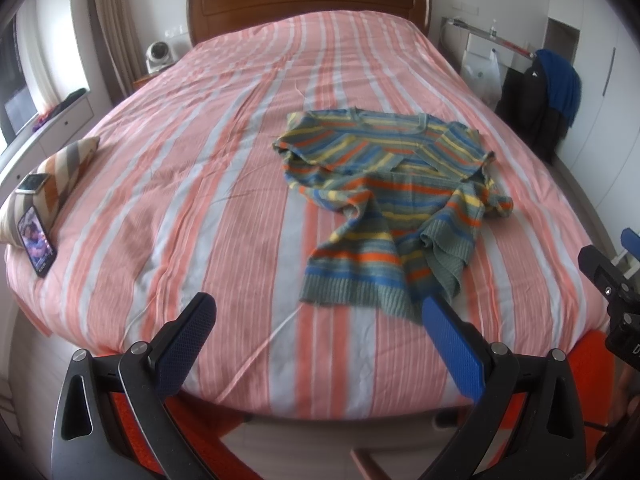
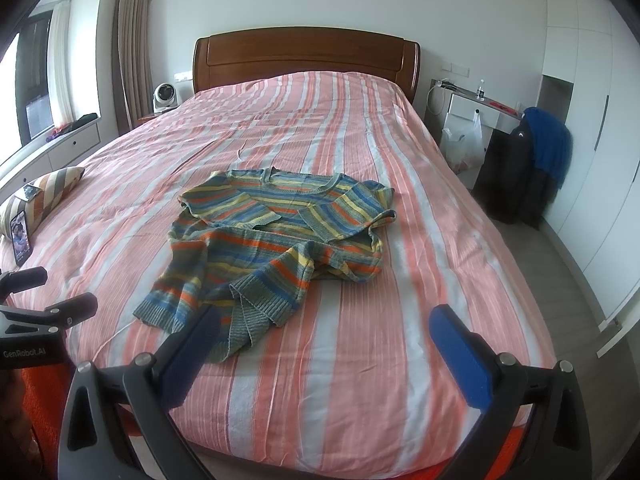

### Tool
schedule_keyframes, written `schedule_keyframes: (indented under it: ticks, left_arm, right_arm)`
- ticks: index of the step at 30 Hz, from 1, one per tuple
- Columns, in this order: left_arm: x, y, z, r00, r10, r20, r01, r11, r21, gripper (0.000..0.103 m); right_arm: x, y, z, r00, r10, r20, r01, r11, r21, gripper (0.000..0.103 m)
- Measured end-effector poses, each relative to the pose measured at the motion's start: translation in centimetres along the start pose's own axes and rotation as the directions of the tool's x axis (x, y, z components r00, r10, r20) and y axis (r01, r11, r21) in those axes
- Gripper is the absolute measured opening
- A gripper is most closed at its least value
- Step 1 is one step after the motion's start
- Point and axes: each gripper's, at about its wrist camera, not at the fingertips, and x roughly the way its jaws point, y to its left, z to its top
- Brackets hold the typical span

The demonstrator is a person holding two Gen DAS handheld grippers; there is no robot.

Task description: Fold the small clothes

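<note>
One rumpled striped sweater [image 1: 390, 200] (sleeves folded in) on bed [image 1: 200, 160].

Two black-framed tools, left [image 1: 320, 320] and right [image 2: 324, 332], with blue textured pads, silver screws, white "GenRobot.AI" lettering.

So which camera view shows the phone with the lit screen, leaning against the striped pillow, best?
The left wrist view. There the phone with the lit screen appears larger, propped against the striped pillow at the bed's left edge. In the right wrist view the same phone sits small at the frame's left border, its screen hard to make out.
</note>
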Motion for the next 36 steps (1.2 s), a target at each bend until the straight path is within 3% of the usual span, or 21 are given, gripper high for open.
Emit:
schedule_keyframes:
  ticks: [32,36]
  left_arm:
    - [0.2,-0.2,-0.2,1.000,-0.002,-0.001,0.002,1.000,0.006,0.103]
    - [1.5,1.4,0.0,0.999,-0.036,-0.012,0.036,0.999,-0.015,0.103]
  right_arm:
    - [0.1,0.1,0.0,1.000,0.001,-0.003,-0.001,1.000,-0.002,0.103]
    - [0.4,0.0,-0.2,1.000,0.011,0.011,-0.011,1.000,-0.017,0.103]
